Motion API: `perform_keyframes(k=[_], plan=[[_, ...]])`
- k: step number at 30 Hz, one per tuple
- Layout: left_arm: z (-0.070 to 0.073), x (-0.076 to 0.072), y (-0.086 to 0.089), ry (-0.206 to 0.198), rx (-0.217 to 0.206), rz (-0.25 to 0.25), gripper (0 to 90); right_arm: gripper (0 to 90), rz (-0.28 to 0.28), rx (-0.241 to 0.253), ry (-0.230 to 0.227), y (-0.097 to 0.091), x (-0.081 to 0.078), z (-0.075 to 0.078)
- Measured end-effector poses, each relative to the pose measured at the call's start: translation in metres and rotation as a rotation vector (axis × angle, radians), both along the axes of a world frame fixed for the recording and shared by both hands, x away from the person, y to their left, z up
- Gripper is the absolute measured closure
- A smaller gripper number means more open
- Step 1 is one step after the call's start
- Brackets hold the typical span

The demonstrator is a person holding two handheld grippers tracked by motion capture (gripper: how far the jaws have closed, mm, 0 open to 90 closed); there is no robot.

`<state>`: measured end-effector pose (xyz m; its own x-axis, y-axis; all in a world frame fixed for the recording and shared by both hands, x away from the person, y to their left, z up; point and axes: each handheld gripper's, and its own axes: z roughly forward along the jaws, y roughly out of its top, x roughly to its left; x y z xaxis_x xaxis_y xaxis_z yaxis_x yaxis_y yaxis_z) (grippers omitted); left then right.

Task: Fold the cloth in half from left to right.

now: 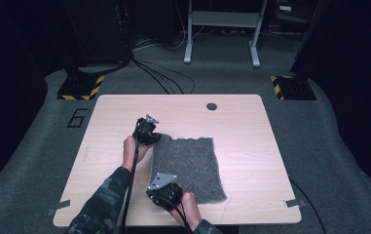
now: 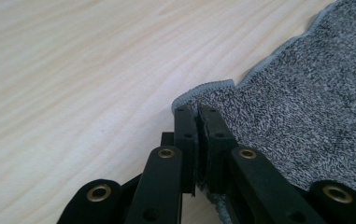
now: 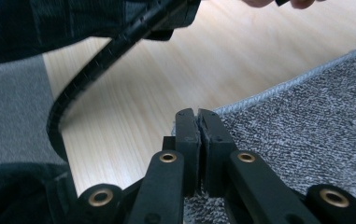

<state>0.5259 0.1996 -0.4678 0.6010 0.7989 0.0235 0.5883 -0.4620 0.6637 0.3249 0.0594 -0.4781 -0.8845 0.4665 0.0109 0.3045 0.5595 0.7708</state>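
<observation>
The towel (image 1: 188, 168) is speckled grey, dark and light threads mixed, with a plain lighter grey hem. The counter (image 1: 251, 141) is pale wood with fine streaked grain and a dark round hole near its far edge. Both tools, left tool (image 2: 198, 112) and right tool (image 3: 196, 114), are black with brass-coloured rivets. The sleeve (image 1: 102, 200) shows dark camouflage. The floor (image 1: 339, 146) is grey carpet, with yellow-and-black striped plates.

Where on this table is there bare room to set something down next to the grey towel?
The table is bare right of the grey towel up to its right edge, across the far strip around the round hole, and at the left side. It is crowded along the towel's left edge, where the left tool and right tool grip its corners.
</observation>
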Motion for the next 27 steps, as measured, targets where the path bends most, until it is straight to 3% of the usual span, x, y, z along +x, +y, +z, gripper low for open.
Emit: perform_keyframes(k=[15,22,27], plan=[[0.055,-0.001,0.023,-0.031,0.129,0.055,86.1,88.0,0.022,0.130,-0.095,0.012,-0.001,0.043],[0.065,0.004,0.007,-0.023,0.178,0.037,85.8,88.0,-0.004,0.158,-0.097,0.003,-0.004,0.046],[0.061,0.007,-0.011,-0.013,0.176,0.005,85.8,87.9,-0.027,0.149,-0.084,-0.011,-0.006,0.041]])
